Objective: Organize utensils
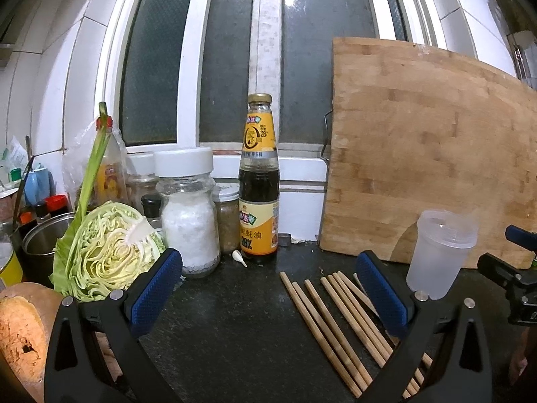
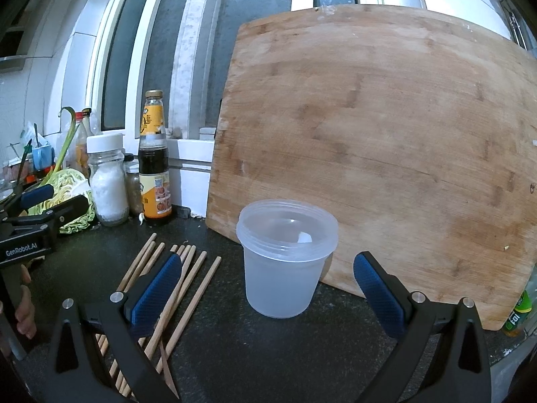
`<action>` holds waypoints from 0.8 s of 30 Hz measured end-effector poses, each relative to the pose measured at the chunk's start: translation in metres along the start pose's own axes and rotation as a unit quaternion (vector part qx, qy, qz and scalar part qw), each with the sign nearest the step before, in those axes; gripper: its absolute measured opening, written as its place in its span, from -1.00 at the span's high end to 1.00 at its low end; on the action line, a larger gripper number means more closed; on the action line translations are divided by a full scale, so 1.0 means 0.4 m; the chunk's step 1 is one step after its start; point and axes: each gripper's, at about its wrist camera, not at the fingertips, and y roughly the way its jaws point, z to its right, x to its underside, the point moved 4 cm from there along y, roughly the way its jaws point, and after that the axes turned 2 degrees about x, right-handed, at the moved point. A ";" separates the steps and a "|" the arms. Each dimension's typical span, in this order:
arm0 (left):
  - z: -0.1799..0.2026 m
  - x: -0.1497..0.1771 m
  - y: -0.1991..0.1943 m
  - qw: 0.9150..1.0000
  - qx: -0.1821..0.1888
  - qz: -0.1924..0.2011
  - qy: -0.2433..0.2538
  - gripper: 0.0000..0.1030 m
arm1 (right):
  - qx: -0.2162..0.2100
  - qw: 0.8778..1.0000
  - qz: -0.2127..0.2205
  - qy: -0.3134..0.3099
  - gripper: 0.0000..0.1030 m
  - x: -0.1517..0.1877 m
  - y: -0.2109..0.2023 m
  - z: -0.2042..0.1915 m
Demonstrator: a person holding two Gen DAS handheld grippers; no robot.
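On the dark surface (image 2: 268,352) I see bamboo chopsticks (image 1: 332,322) scattered loose beside the translucent cup (image 2: 285,258), which stands upright before the cutting board (image 2: 386,141). My left gripper (image 1: 268,288) and right gripper (image 2: 268,285) both hover, fingers apart, holding nothing.

Plastic cup (image 2: 284,262) beside chopsticks (image 2: 188,285)

Ahead of the tongs, a dark frosted window (image 1: 231,57) in white frames rises behind the black countertop (image 1: 231,329), white wall tiles (image 1: 50,77) leftward.
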 end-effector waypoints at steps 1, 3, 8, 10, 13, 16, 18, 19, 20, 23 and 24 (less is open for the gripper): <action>-0.003 0.000 -0.003 1.000 0.000 0.002 -0.003 -0.99 | -0.002 1.000 -0.001 0.001 -1.00 -0.002 0.000 0.002; -0.011 0.002 -0.008 1.000 -0.004 -0.001 -0.011 -0.99 | -0.003 1.000 -0.007 0.004 -1.00 -0.002 0.000 0.004; -0.046 0.003 -0.024 0.998 0.035 0.006 -0.058 -0.99 | -0.001 1.000 -0.007 0.008 -1.00 -0.009 -0.006 0.007; -0.060 0.003 -0.028 0.995 0.066 0.009 -0.081 -0.99 | -0.010 1.000 0.004 0.011 -1.00 -0.015 -0.018 0.007; -0.082 0.006 -0.026 0.991 0.083 0.002 -0.100 -0.99 | -0.016 1.000 0.020 0.017 -1.00 -0.016 -0.038 0.010; -0.087 -0.006 -0.032 0.993 0.087 -0.010 -0.085 -0.99 | -0.023 1.000 0.016 0.013 -1.00 -0.019 -0.040 0.009; -0.083 -0.023 -0.044 0.995 0.081 -0.012 -0.064 -0.99 | -0.015 1.000 -0.008 0.002 -1.00 -0.019 -0.032 0.004; -0.081 -0.032 -0.053 0.996 0.077 -0.009 -0.053 -0.99 | -0.005 1.000 -0.018 -0.001 -1.00 -0.018 -0.029 0.003; -0.077 -0.041 -0.062 0.997 0.073 -0.003 -0.041 -0.99 | 0.003 1.000 -0.021 -0.004 -1.00 -0.022 -0.028 0.001; -0.057 -0.067 -0.071 0.998 0.066 0.000 -0.004 -0.99 | -0.007 1.000 -0.020 -0.017 -1.00 -0.039 -0.030 -0.015; -0.053 -0.071 -0.070 0.998 0.066 -0.005 0.001 -0.99 | -0.008 0.999 -0.029 -0.020 -1.00 -0.044 -0.029 -0.023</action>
